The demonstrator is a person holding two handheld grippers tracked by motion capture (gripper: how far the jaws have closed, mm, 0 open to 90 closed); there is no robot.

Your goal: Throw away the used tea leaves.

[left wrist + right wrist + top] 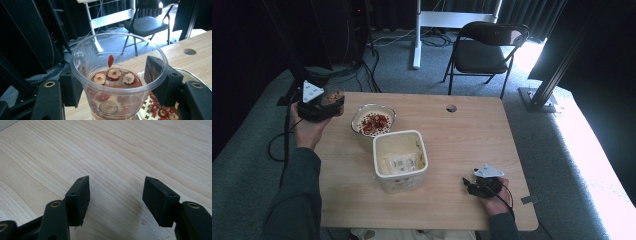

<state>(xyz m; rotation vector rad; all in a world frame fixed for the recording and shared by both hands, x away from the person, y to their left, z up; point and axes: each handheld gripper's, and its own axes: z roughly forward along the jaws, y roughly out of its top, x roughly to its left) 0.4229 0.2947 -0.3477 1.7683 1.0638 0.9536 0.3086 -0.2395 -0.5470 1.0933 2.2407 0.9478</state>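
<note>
Left gripper view: left claw [117, 82] clamps unlabelled plastic cup [117, 75]; right claw [116, 200] apart.

A square white tub [400, 161] stands mid-table [472, 135] — a pale packet [401, 162] lies inside. Beyond the far edge, a black folding chair [486, 50] on grey carpet [412, 80].

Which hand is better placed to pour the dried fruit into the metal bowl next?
Left. The left claw already grips the clear cup of fruit beside the metal bowl. The right claw is open over bare table.
</note>
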